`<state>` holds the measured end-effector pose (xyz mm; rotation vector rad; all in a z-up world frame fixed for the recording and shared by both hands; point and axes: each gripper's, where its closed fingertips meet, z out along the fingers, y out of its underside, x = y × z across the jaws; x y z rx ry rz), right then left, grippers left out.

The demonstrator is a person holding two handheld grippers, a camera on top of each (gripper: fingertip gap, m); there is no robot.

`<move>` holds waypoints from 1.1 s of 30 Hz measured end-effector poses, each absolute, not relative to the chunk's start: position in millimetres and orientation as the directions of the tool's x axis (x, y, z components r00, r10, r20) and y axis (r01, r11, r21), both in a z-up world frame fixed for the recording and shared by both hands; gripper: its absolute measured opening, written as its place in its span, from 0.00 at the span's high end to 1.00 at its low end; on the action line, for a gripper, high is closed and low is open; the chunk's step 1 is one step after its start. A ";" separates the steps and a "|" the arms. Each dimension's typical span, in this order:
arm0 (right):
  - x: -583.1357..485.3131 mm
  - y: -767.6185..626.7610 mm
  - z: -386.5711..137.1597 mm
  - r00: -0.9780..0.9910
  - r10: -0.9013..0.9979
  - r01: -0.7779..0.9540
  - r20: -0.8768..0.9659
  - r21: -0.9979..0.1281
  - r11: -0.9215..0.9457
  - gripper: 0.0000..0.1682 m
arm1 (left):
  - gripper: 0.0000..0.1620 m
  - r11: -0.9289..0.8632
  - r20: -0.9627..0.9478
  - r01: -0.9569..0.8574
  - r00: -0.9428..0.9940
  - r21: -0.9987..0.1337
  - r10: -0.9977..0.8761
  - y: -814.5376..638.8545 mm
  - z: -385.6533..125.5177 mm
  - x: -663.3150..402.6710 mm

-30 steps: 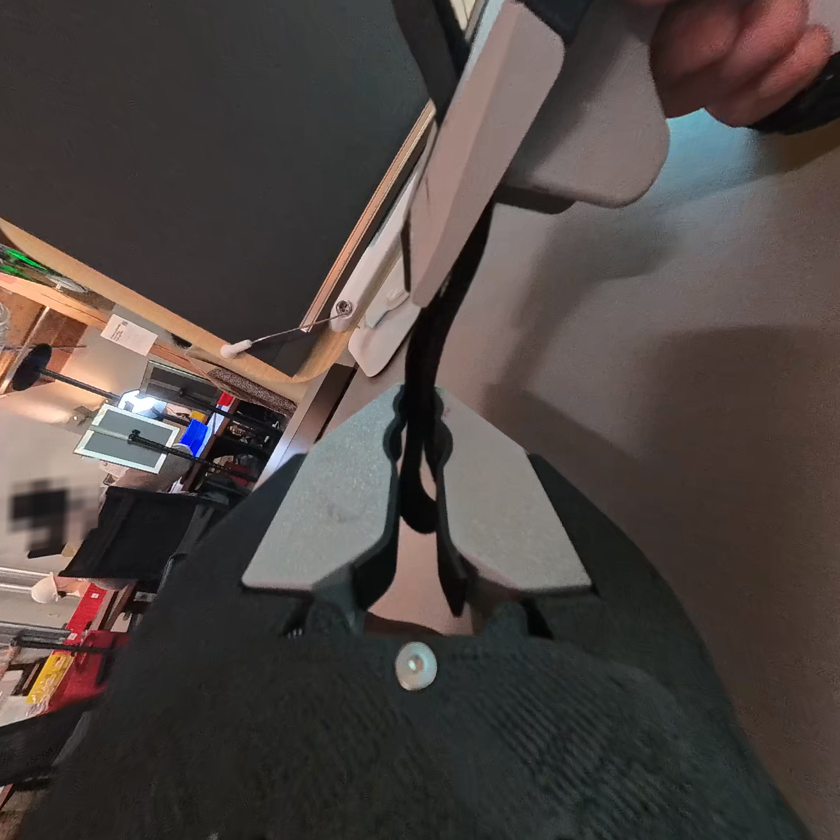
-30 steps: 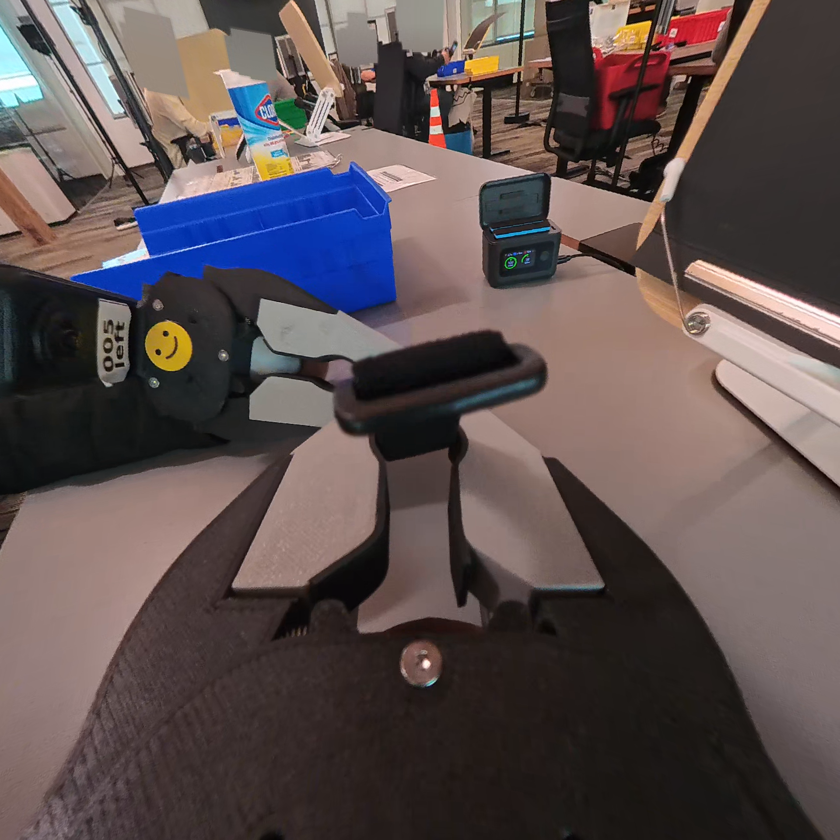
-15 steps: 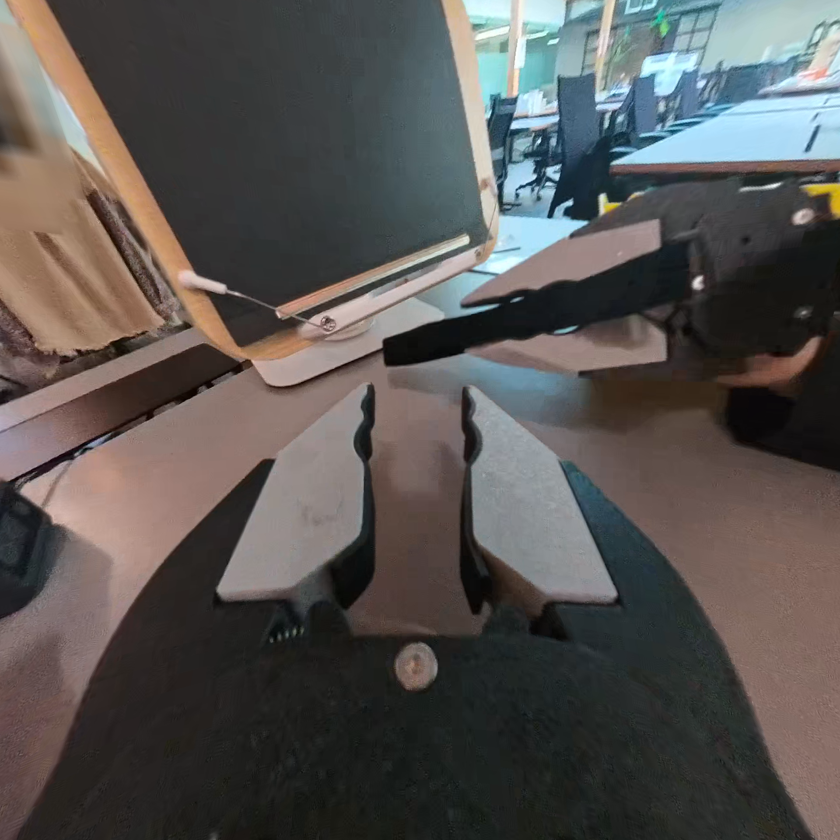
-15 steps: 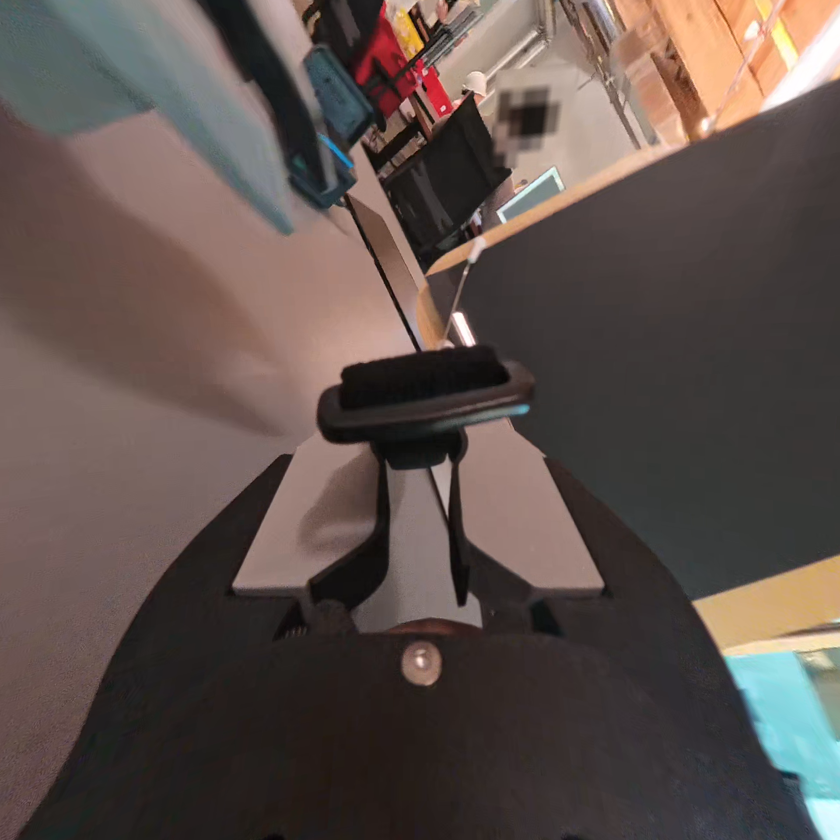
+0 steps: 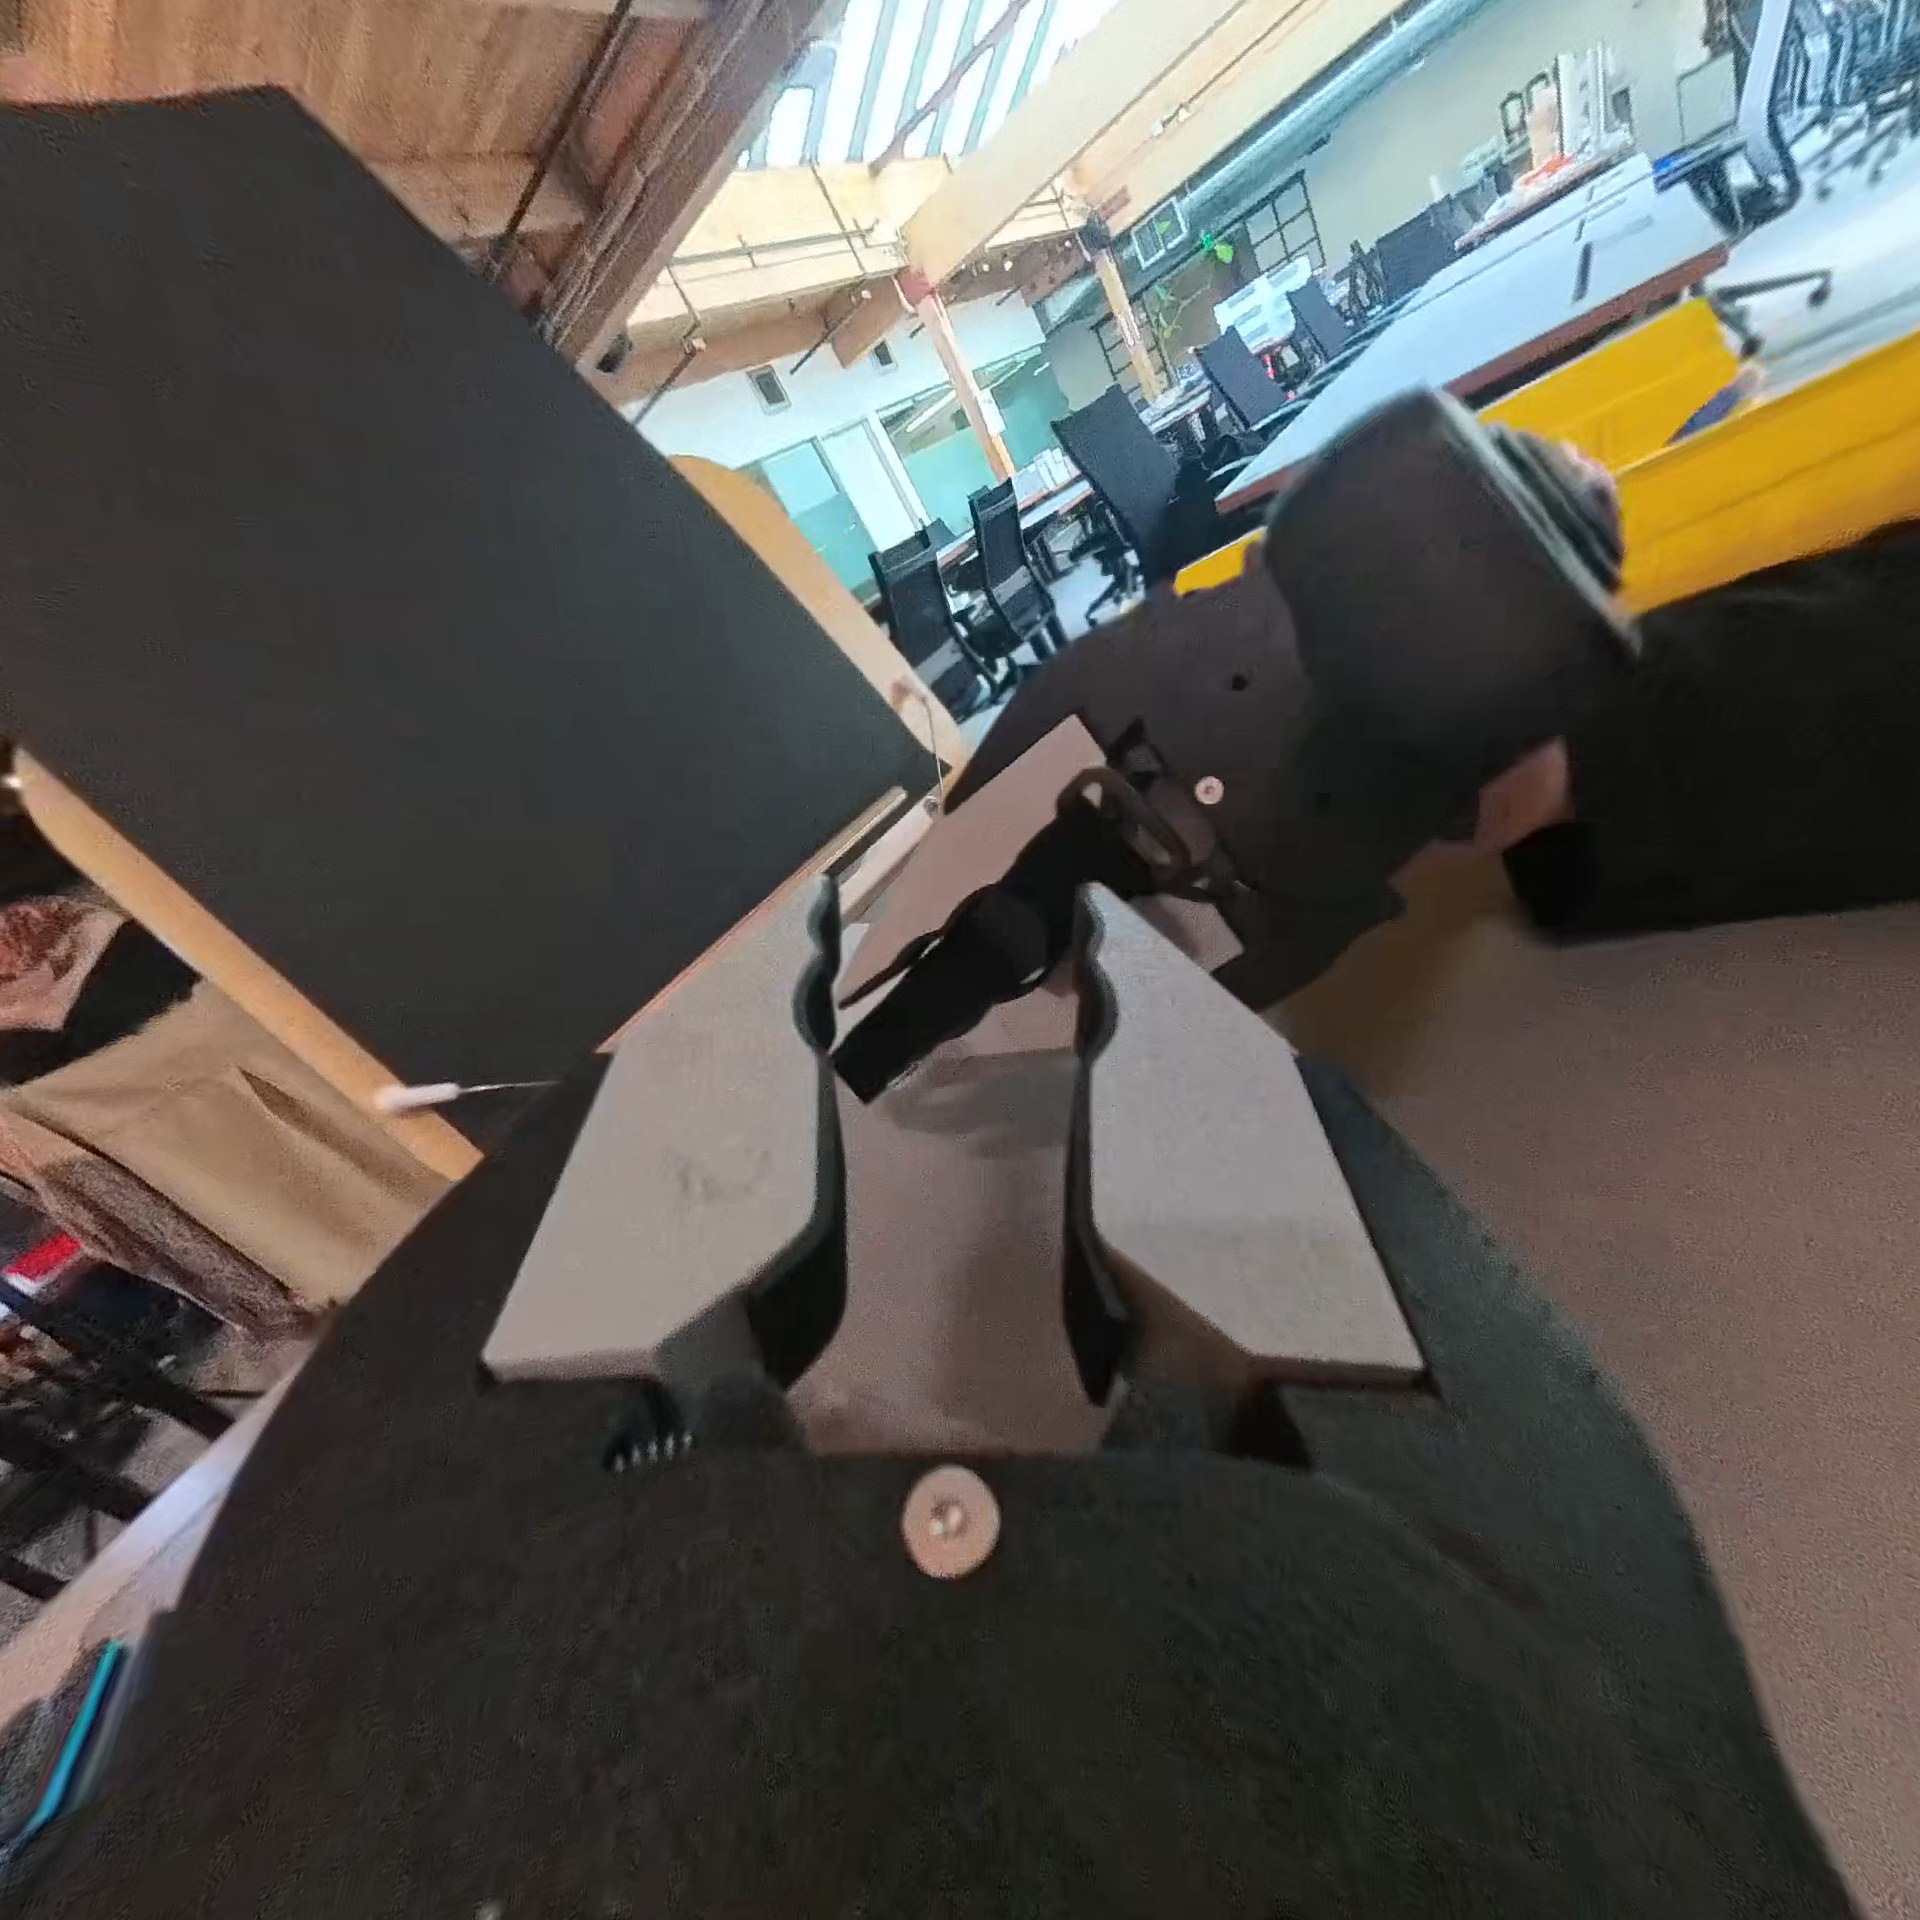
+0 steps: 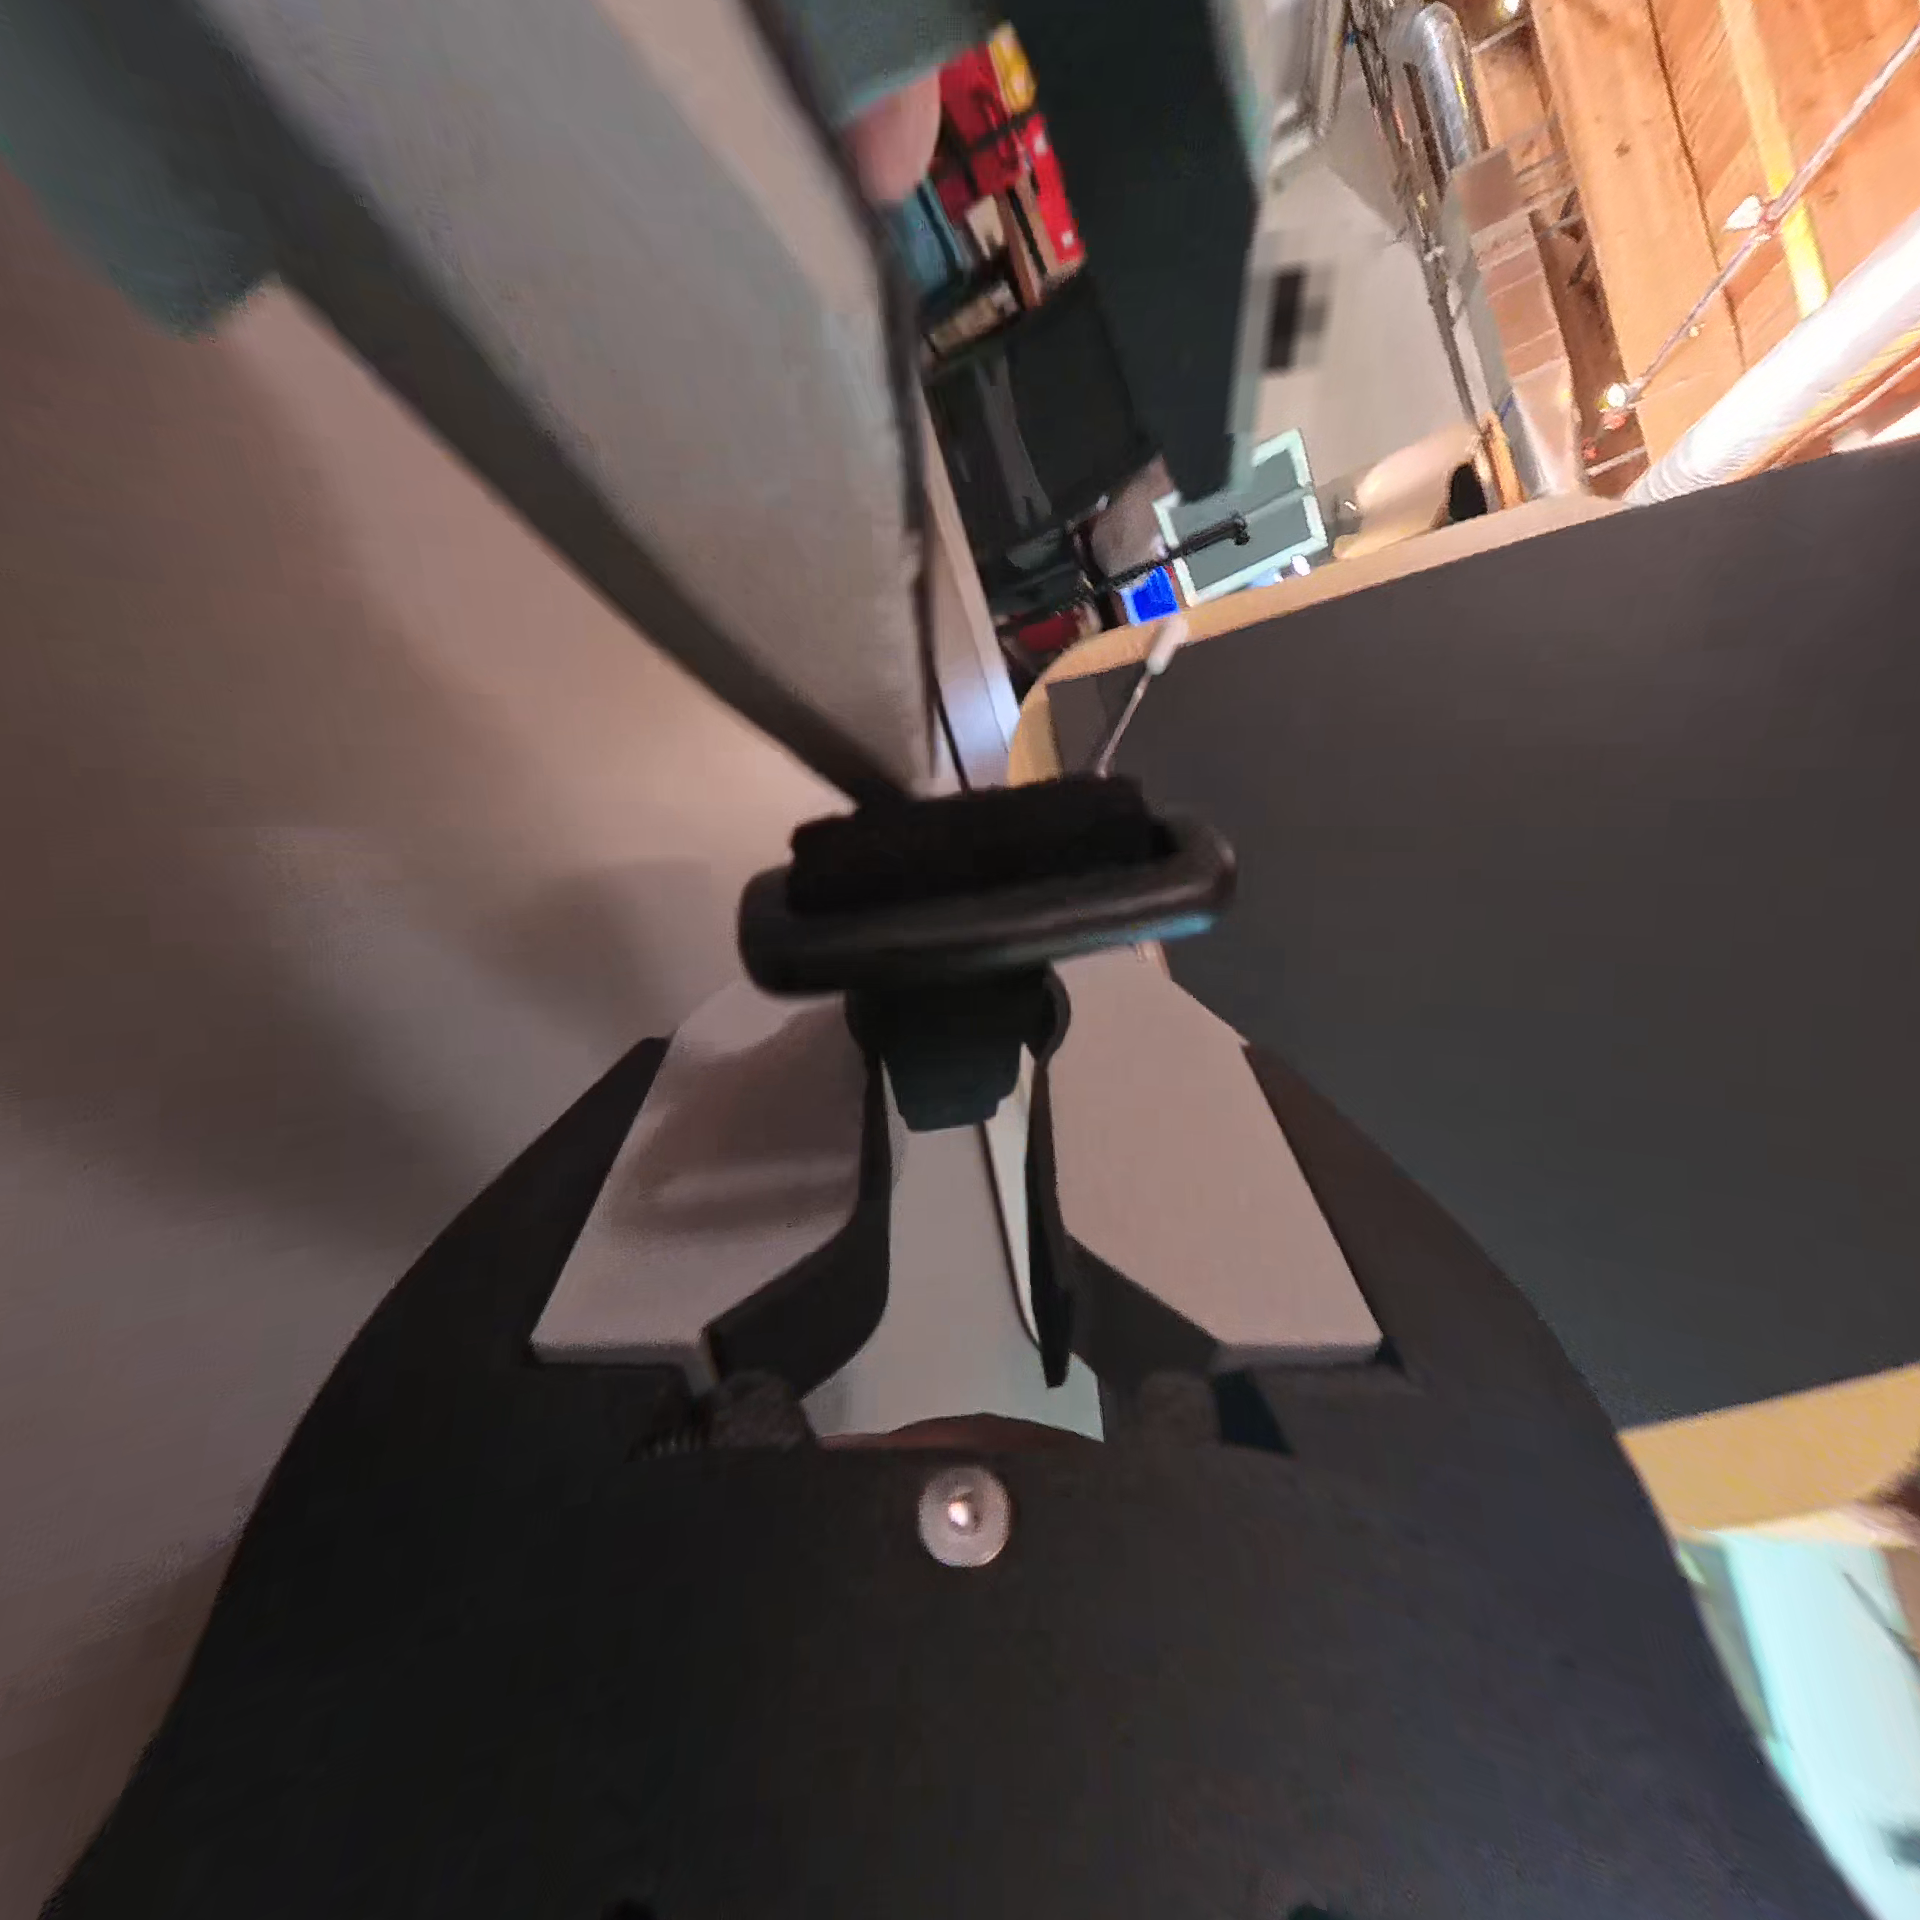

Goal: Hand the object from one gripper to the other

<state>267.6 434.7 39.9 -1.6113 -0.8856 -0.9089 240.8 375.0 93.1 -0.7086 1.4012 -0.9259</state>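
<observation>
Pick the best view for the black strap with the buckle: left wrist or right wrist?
Left wrist view: the black strap shows along its length, clamped in the right gripper, its free end between the open left gripper fingers. Right wrist view shows only the buckle end-on.

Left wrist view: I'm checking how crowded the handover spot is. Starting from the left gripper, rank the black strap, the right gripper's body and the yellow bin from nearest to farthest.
From the left gripper:
1. Black strap, its free end between the open fingers.
2. Right gripper, its body just behind, upper right, holding the strap.
3. Yellow bin, far right, behind that gripper.
</observation>
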 end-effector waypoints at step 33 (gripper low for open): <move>219.5 409.8 68.3 0.852 0.455 0.321 0.258 -0.945 -0.066 0.51 | 1.00 -0.350 0.217 0.251 -0.436 -0.902 -0.873 409.8 147.8 186.0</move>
